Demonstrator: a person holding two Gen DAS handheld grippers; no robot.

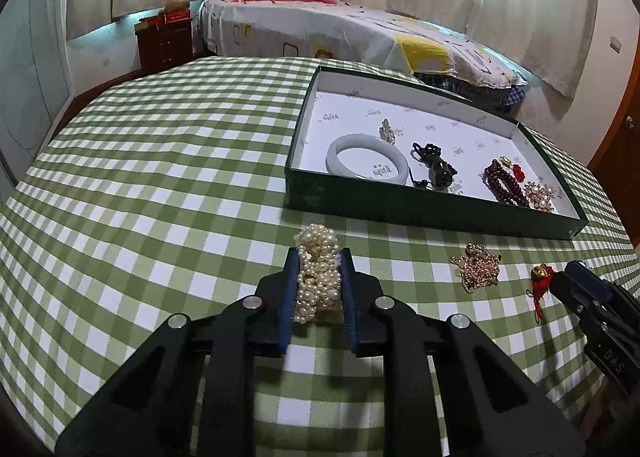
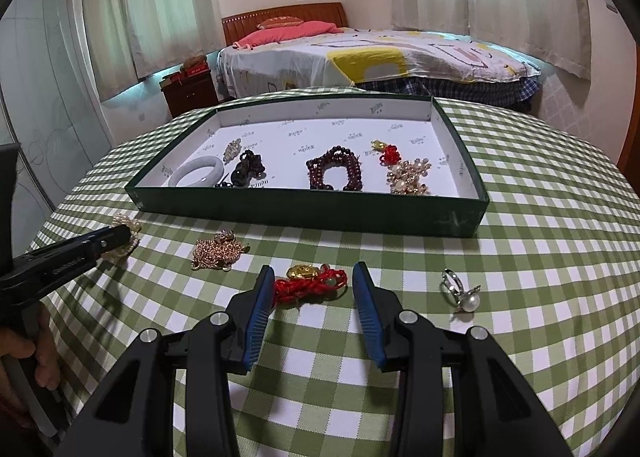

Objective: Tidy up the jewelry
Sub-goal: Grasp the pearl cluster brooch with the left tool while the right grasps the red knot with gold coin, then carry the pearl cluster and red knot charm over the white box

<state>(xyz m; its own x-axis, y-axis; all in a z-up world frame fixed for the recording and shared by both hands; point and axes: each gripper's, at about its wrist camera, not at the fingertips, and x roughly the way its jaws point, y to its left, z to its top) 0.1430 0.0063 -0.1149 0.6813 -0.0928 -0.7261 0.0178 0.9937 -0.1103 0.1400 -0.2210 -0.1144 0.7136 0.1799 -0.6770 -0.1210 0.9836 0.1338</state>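
Pearl cluster [image 1: 320, 273] between left hand-held gripper [image 1: 320, 257] pads

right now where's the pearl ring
In the right wrist view the pearl ring lies on the checked tablecloth, right of the right gripper, in front of the green box.

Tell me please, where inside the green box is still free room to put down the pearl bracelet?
The back half of the green box, along its far wall, is bare. A smaller gap lies between the black beads and the dark red bracelet. The front is crowded: white bangle at the left, gold-pearl cluster at the right. The left gripper is shut on the pearl bracelet.
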